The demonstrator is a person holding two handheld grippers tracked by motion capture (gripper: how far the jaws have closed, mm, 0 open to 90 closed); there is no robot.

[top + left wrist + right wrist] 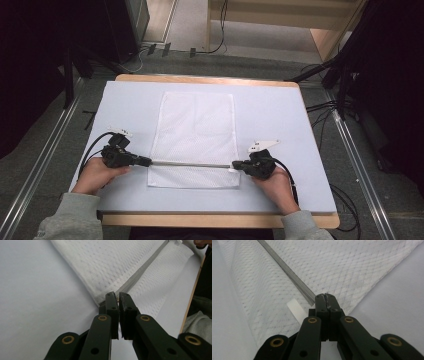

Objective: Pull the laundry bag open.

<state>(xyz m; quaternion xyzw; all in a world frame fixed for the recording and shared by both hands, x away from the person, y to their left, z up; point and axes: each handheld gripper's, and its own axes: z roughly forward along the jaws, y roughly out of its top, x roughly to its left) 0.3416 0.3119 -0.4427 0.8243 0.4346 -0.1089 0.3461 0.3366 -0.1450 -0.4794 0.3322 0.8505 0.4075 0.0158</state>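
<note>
A white mesh bag (pixel 195 130) lies flat on the pale blue table mat (pixel 280 115). A grey zipper (pixel 190 164) runs across its near end. My left gripper (pixel 149 161) sits at the zipper's left end. In the left gripper view its jaws (pixel 117 295) are shut on the small zipper pull, with the zipper (pixel 142 270) stretching away across the bag (pixel 100 262). My right gripper (pixel 234 164) is at the zipper's right end. In the right gripper view it (pixel 325 296) is shut on the end of the zipper (pixel 287 268), beside a white ribbon tab (pixel 297 308).
The mat covers a wooden table whose edge (pixel 210 79) shows at the back. Black cables (pixel 325 107) trail over the floor at the right, and dark stands (pixel 345 75) rise on both sides. A grey sleeve (pixel 200 320) lies near the table's front edge.
</note>
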